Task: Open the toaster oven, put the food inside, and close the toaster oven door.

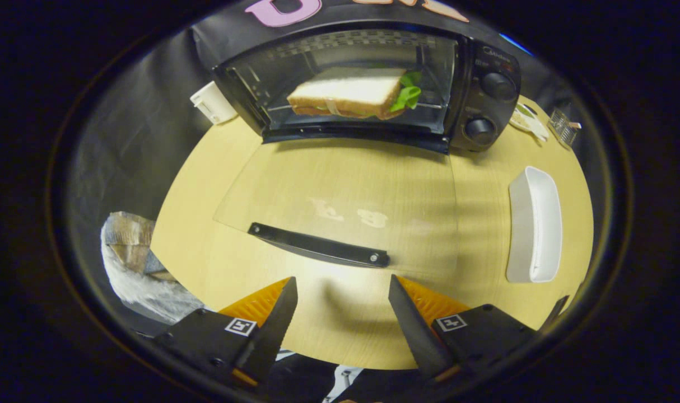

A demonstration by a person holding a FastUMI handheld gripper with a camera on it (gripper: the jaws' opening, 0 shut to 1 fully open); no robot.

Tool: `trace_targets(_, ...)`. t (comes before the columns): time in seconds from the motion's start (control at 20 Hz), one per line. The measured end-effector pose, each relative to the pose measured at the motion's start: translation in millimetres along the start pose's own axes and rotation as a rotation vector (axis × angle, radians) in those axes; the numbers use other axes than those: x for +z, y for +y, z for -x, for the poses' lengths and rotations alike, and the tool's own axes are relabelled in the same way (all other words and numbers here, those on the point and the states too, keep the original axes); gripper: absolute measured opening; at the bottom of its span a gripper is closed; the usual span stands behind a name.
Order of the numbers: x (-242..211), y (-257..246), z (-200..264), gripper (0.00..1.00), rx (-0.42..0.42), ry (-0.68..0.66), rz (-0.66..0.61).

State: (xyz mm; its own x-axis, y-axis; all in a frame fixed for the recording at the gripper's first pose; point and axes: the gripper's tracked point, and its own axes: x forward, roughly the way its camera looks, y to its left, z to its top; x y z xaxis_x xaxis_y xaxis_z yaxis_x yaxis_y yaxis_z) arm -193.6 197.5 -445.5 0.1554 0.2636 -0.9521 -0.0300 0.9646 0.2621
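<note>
A round pale wooden table (205, 184) stands before the black cloth wall. At its far edge sits a black toaster oven (368, 84), its glass door (340, 196) folded flat toward the gripper (343, 291), the black handle bar (320, 245) just ahead of the fingers. A white-bread sandwich with green lettuce (348, 92) rests on the rack inside. The fingers are spread apart, holding nothing. A white oblong dish (535, 224) lies beside the door; a small white box (213, 102) stands by the oven's other side.
</note>
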Motion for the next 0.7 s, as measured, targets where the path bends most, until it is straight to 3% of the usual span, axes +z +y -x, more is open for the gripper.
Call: trace_targets(0.7,29,2,12,0.99,0.027,-0.100,-0.049)
